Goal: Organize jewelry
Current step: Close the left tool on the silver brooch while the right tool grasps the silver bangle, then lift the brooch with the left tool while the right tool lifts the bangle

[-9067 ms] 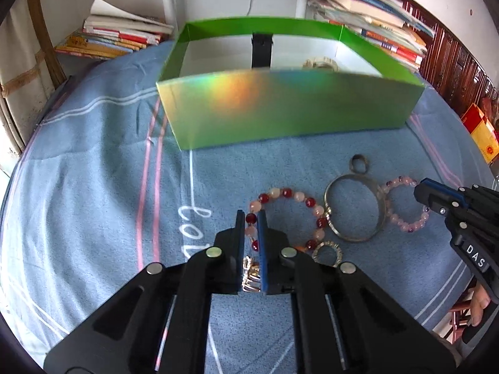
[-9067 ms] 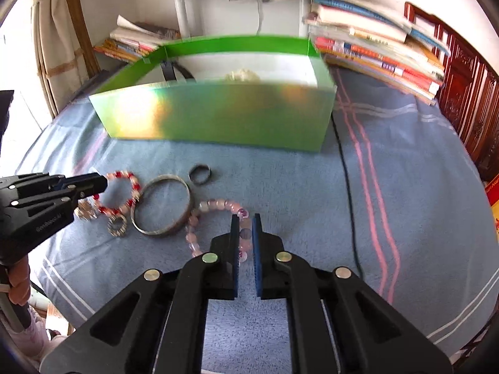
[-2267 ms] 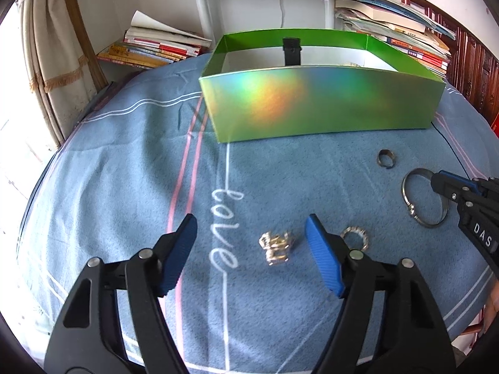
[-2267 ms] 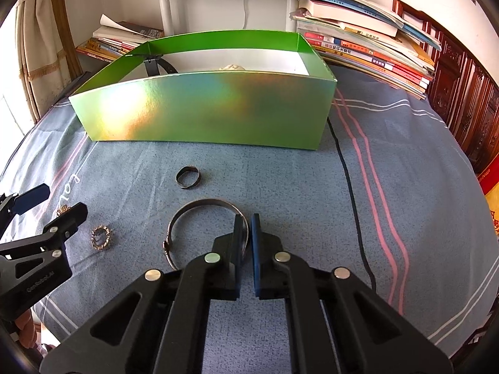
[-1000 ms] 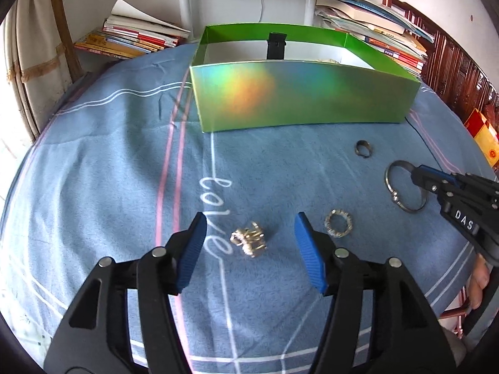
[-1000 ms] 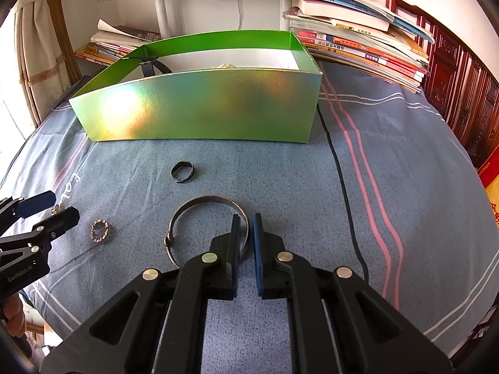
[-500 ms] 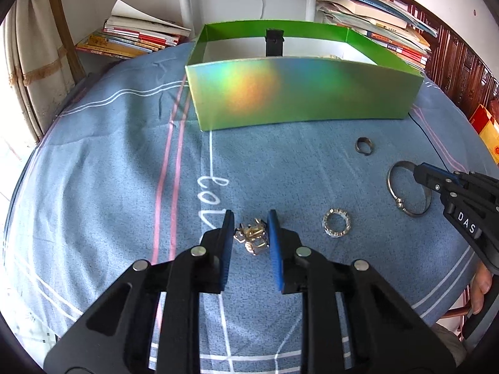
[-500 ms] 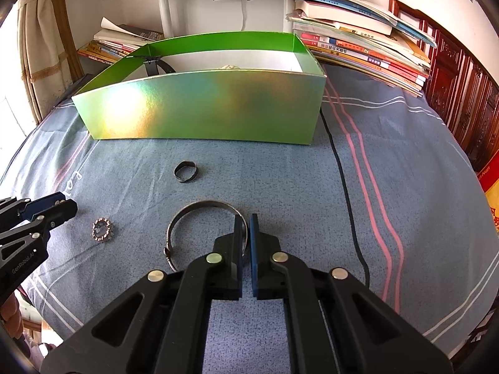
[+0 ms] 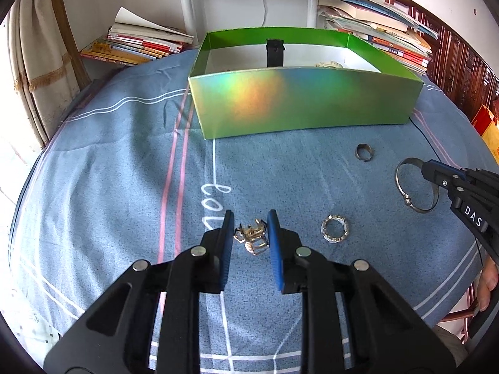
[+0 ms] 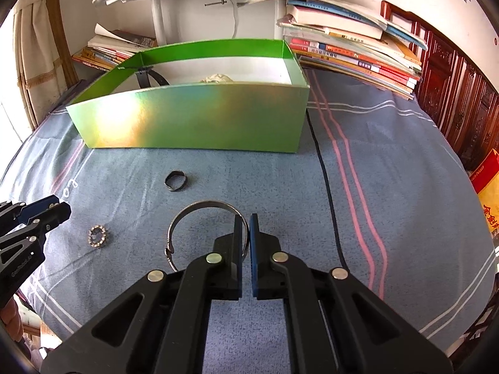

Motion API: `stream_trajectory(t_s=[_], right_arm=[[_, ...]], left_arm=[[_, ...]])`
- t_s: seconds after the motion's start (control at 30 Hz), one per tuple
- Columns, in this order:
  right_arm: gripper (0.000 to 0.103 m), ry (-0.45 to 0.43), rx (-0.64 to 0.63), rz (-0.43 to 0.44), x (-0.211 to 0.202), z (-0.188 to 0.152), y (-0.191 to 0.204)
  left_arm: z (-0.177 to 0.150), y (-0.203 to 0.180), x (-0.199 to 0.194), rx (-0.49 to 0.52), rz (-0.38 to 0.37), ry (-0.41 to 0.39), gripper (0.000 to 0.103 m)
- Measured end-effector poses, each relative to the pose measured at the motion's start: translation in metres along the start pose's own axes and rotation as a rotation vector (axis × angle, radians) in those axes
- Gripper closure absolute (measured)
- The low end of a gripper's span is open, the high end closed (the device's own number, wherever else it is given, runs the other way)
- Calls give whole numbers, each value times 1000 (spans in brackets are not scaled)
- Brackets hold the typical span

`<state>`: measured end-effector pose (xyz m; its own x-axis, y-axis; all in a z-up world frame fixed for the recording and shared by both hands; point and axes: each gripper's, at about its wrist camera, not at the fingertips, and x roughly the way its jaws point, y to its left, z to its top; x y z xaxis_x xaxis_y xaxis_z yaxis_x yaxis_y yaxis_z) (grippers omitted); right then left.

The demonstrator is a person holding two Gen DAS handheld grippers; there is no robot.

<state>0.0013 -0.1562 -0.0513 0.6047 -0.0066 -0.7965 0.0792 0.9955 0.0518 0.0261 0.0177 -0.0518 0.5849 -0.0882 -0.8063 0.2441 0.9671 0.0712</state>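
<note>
Between left tongs (image 9: pixel 249 229), gold trinket (image 9: pixel 253 239), seemingly ungripped

A blue cloth (image 9: pixel 103 162) with pink and white stripes covers the table. Behind it the wall (image 10: pixel 199 15) is white. Piles of books (image 10: pixel 352 59) lie at the back. A curtain (image 9: pixel 34 62) hangs on the left. Dark red wooden furniture (image 10: pixel 452 93) stands on the right.

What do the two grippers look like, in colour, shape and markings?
Both are black, with open triangular frames and round silver bolt heads. The left gripper has blue ribbed pads on its fingers. The right gripper has the same black frame and blue pads; in the left wrist view its side bears white letters "DAS". No cables or sleeves show.
</note>
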Motion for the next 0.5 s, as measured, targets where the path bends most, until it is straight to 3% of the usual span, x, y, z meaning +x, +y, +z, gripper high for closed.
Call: stream_trajectory(t_s=[0.33,0.4,0.5], right_arm=[[98,26,-20,-4,7,0,11],[96,30,-19,-1,8,0,12],[81,29,-17,-3,8,0,12]], left_arm=[[-4,3,7,-15,4,8,81],[-6,3,6,-15,4,7,81],[-6,3,5,-14,5,8,74]])
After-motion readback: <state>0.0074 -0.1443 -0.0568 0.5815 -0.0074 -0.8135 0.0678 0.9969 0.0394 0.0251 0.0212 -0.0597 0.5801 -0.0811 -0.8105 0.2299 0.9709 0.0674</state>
